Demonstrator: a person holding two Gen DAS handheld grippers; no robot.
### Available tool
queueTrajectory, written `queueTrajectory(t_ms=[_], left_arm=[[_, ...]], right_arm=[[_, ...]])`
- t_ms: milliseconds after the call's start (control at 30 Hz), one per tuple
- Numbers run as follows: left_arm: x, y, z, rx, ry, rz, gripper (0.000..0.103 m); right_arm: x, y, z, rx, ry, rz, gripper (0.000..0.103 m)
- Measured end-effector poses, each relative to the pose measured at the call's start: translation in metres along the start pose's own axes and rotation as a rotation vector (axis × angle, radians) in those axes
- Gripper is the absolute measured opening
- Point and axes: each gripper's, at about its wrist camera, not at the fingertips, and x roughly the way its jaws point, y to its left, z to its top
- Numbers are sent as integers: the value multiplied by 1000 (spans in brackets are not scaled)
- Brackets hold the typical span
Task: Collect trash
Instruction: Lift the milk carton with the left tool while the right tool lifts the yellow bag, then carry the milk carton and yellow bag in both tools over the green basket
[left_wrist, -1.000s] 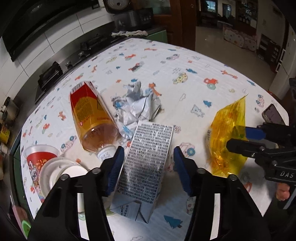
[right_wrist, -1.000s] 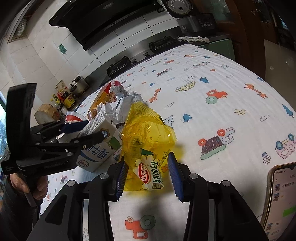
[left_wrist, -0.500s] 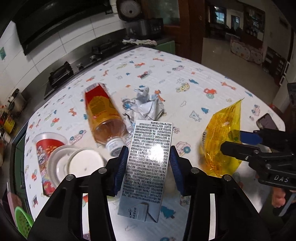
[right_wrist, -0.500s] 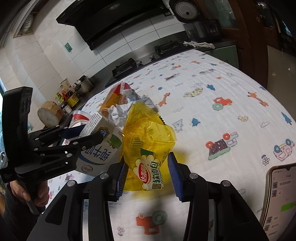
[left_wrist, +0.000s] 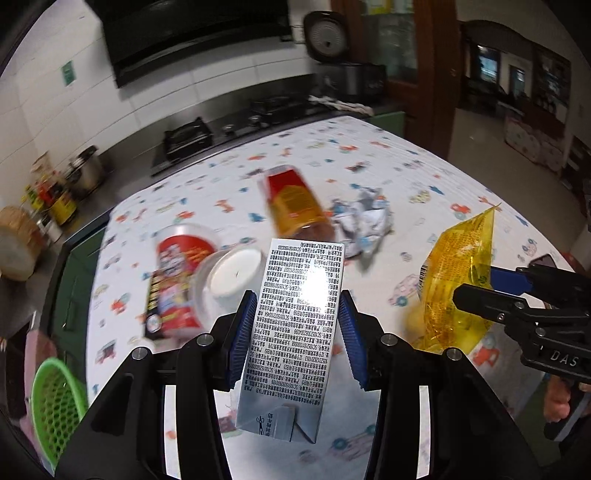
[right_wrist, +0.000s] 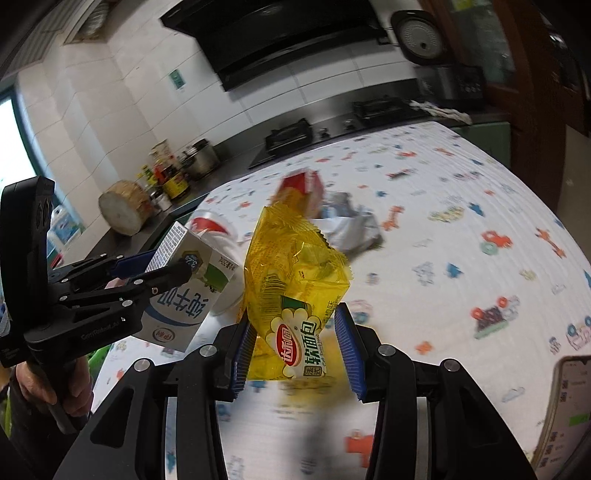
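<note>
Five pieces of trash show: one milk carton (left_wrist: 299, 332), one yellow snack wrapper (right_wrist: 295, 295), one bottle (left_wrist: 295, 206) of amber drink lying on its side, one crumpled paper wad (left_wrist: 364, 225), and one red noodle cup (left_wrist: 177, 280) tipped over by its white lid (left_wrist: 236, 277); one green basket (left_wrist: 55, 402) sits at the left edge, one phone (right_wrist: 570, 413) at the right; the left tool (left_wrist: 297, 339) has its blue pads pressed on both sides of the carton, lifted clear of the table (left_wrist: 406, 177), having just closed on it; the right tool (right_wrist: 295, 350) is clamped on the lower part of the wrapper, which stands up between its fingers, also off the cloth; both tools point downward at a slant, side by side, a hand (right_wrist: 40, 384) gripping the left one's handle; the table wears a white cloth printed with cartoon cars and animals; behind it run a gas hob, a dark range hood, white wall tiles and jars on a counter
</note>
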Motion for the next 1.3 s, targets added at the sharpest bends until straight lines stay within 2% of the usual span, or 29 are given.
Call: queueTrajectory(t_ms=[233,633,933,1300], left_arm=[[-21,33,-16,-56,-17,45,45],[-50,97,-45,-164,-35,169,45],[-66,158,-75,-273,-32,264,45],[-75,246,-122,-424,14,397,45]], right_arm=[[15,39,4,-66,25,47,42],[50,106,8,-186,87,120,42],[86,164,8,-271,147,184,42],[141,240,3,-384,239,260,42]])
